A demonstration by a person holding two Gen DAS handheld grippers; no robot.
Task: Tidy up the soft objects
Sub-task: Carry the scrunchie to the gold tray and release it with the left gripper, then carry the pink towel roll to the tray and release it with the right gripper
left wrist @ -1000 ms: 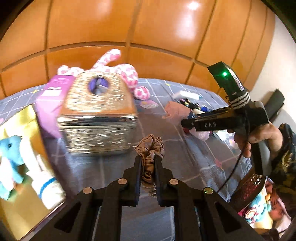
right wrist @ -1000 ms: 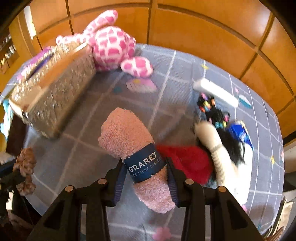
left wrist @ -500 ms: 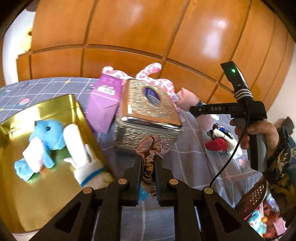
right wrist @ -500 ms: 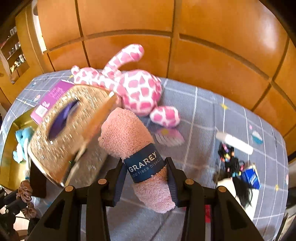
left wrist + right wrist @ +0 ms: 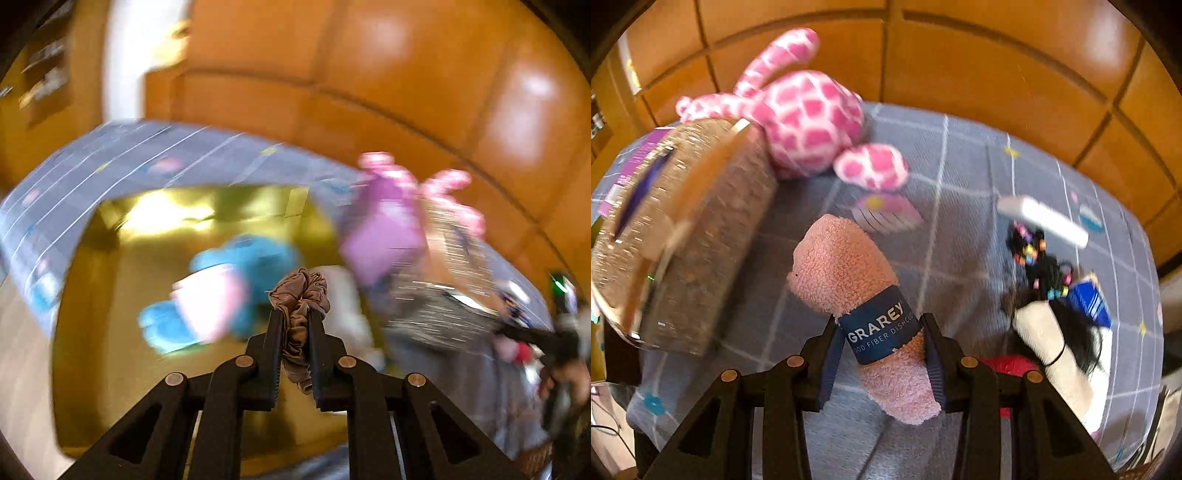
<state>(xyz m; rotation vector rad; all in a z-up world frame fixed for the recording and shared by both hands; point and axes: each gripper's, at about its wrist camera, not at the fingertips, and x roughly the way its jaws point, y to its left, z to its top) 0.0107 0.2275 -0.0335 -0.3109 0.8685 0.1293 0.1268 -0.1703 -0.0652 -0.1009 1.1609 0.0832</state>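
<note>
My left gripper point(image 5: 294, 321) is shut on a brown satin scrunchie point(image 5: 300, 295) and holds it above the gold box point(image 5: 110, 354). The box holds a blue plush toy point(image 5: 240, 262) and something white; the view is blurred. My right gripper point(image 5: 882, 332) is shut on a rolled pink dishcloth point(image 5: 846, 266) with a blue paper band, held above the grey checked cloth. A pink-and-white plush toy point(image 5: 809, 114) lies at the back, beside the glittery tissue box point(image 5: 683, 236).
A purple carton point(image 5: 384, 229) stands between the gold box and the tissue box point(image 5: 443, 280). On the right lie a white bar point(image 5: 1041, 221), black hair ties with coloured beads point(image 5: 1034, 254), a blue pack point(image 5: 1089, 302), a doll with black hair point(image 5: 1067, 332) and red fabric point(image 5: 1008, 365). Wood panelling runs behind.
My left gripper has swung left with the scrunchie, from in front of the tissue box to over the gold box. My right gripper has moved with the dishcloth; its view shifted slightly.
</note>
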